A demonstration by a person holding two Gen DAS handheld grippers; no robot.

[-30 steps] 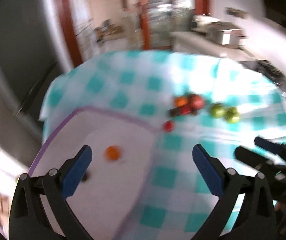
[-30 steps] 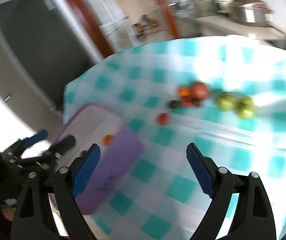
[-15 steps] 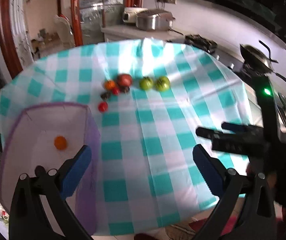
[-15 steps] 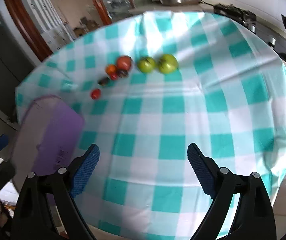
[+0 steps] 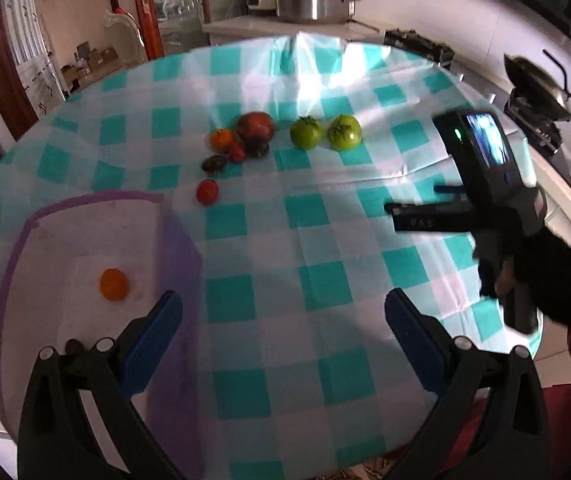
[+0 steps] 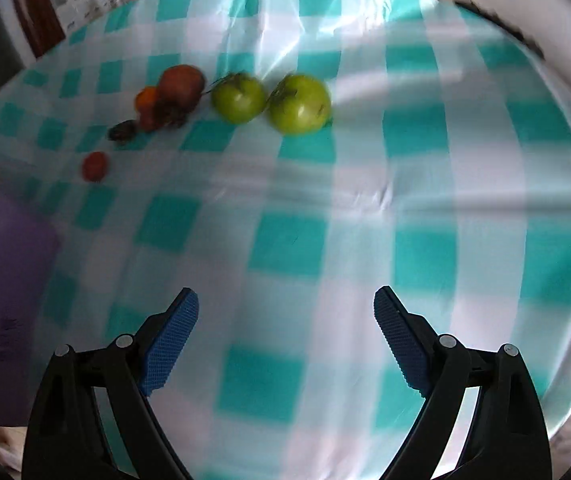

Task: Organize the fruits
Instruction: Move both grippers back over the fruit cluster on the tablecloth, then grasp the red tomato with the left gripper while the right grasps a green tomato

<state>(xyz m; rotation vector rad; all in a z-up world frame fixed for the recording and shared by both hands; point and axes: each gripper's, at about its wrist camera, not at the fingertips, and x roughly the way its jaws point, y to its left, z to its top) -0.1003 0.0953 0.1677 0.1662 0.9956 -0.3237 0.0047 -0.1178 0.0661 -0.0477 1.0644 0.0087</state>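
Both grippers are hanging wide open and empty over the counter, right gripper facing the green tomatoes, left gripper waiting beside the purple bin holding one orange fruit.

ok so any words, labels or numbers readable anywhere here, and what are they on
None can be read with confidence.
Faint pale marks on the dark bar of the right tongs: too blurred to read.
Dark embossed marks on the purple bin: blurred, unreadable.
Lit screen on the right handheld unit: glare only, no legible text.
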